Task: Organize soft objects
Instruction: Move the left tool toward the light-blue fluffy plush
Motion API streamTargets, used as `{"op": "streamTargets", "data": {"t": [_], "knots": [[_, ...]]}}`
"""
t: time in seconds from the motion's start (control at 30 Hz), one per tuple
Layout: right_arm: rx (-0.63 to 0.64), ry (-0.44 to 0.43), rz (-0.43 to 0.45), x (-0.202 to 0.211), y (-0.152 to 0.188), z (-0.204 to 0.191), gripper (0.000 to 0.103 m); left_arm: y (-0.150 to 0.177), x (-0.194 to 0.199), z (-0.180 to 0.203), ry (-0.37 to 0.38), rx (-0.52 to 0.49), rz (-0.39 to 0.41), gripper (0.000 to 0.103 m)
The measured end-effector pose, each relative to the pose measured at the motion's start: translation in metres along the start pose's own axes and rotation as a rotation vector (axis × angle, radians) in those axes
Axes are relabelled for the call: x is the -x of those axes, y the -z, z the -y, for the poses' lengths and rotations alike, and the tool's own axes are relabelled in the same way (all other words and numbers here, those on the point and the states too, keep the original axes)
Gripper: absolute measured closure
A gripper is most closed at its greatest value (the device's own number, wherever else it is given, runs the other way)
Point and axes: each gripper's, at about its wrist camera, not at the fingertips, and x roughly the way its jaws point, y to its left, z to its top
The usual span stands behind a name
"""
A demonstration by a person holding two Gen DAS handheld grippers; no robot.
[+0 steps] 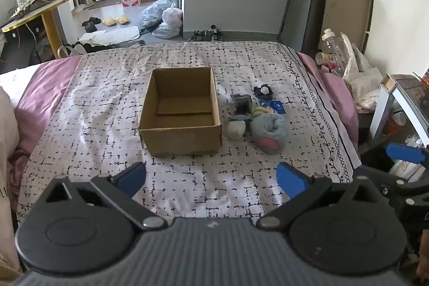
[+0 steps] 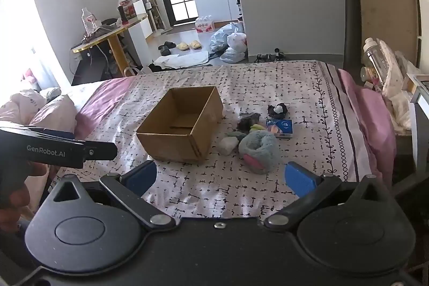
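An empty open cardboard box [image 1: 180,109] [image 2: 182,125] stands in the middle of the bed. To its right lies a cluster of soft things: a grey-blue plush with a pink patch [image 1: 269,132] [image 2: 258,150], a pale rolled cloth [image 1: 235,129] [image 2: 228,145], a dark grey bundle [image 1: 242,103] [image 2: 248,121] and a black-and-white piece [image 1: 263,91] [image 2: 278,109]. My left gripper [image 1: 211,178] is open and empty over the near bed edge. My right gripper [image 2: 220,177] is open and empty, just short of the plush.
A blue packet [image 1: 276,106] [image 2: 280,126] lies beside the soft things. A patterned sheet covers the bed [image 1: 107,98]. A cluttered bedside stand [image 1: 346,63] is at the right. Pillows [image 2: 40,109] lie at the left. The left gripper's body [image 2: 59,150] shows at the right wrist view's left edge.
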Motion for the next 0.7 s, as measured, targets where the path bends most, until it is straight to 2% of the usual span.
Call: {"op": "streamTargets", "data": {"t": [0.33, 0.7], "knots": [[0.016, 0.019, -0.001, 0.0013, 0.0009, -0.0013, 0.000, 0.0026, 0.0045, 0.0051, 0.004, 0.011, -0.006, 0.000], [0.008, 0.051, 0.008, 0.0036, -0.0020, 0.0076, 0.000, 0.0017, -0.0034, 0.0014, -0.007, -0.010, 0.027, 0.000]]}}
